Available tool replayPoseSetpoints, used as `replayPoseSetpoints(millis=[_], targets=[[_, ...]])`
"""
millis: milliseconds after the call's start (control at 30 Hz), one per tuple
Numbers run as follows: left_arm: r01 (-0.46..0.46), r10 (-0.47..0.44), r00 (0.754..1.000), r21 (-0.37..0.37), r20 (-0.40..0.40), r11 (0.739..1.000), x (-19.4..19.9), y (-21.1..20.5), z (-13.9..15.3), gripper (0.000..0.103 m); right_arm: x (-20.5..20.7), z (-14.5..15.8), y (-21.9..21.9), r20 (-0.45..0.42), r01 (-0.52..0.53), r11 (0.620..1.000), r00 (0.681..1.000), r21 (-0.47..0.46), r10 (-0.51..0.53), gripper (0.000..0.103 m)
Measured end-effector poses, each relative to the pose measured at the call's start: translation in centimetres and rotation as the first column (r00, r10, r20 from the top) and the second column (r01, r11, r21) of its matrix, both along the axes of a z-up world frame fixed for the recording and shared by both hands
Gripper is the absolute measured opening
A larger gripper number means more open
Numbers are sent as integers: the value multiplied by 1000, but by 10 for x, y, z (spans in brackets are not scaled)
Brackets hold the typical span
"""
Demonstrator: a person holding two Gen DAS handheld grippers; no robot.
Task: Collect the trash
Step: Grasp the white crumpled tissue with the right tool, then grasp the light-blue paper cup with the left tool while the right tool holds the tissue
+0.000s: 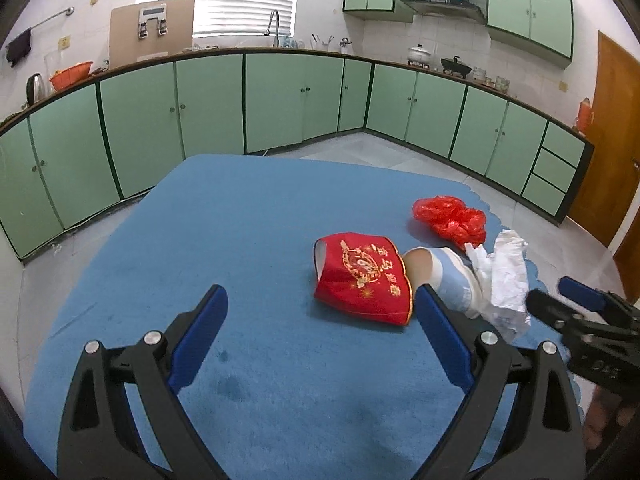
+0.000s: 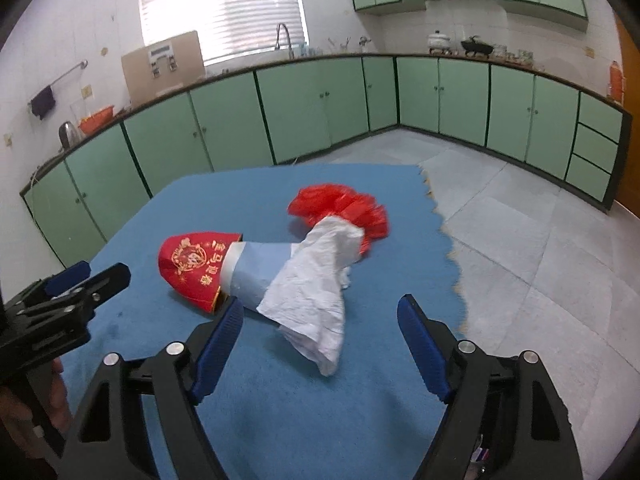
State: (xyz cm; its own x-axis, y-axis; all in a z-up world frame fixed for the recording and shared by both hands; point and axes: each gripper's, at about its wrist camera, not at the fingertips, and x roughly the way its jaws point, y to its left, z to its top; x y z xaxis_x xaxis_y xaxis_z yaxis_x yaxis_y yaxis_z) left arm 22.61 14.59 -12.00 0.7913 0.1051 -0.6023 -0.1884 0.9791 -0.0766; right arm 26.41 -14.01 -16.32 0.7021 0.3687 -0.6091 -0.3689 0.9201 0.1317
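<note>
On the blue cloth [image 1: 248,240] that covered the table lay 4 pieces of trash in a loose row toward the right side; a red paper cup [image 1: 362,280] with gold print lay on its side, its mouth turned toward the left in the left wrist view; a pale blue paper cup [image 1: 444,276] lay just beside it, its end tucked against the red one; a crumpled white tissue [image 1: 506,280] was draped over the blue cup and trailed toward the near edge; a crumpled red plastic bag [image 1: 450,218] sat just beyond them, farther from the cameras, touching the tissue in the right wrist view.

The left gripper [image 1: 322,336] hovered over bare cloth with its 2 blue-padded tongs spread wide and nothing between them; the red cup lay just past its right tong. The right gripper [image 2: 320,340] also had its tongs spread, with the lower tail of the tissue lying on the cloth between them, the pads clear of it on both sides; it gripped nothing.

Green cabinets [image 2: 304,104] ran along the far walls, with a bright window [image 2: 224,4] above the counter.
</note>
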Motion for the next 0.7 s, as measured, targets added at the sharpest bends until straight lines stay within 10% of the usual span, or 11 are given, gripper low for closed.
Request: replayPoseSetpoints(millis=[167,467,700], targets=[[29,-29,999,-8,-29,1000,5,-3,-11,91,13,-19,8,-58,-5,999,998,-34,3,74],[52,-54,996,-29,-74,998,23,-15,-25,91,19,-35,8,-131,-46,999,990,-11,44,16],[69,-72,996,-51,-59,996,34,-33,-21,91,18,-24,-14,-83,-4,1000,997,-17,3,11]])
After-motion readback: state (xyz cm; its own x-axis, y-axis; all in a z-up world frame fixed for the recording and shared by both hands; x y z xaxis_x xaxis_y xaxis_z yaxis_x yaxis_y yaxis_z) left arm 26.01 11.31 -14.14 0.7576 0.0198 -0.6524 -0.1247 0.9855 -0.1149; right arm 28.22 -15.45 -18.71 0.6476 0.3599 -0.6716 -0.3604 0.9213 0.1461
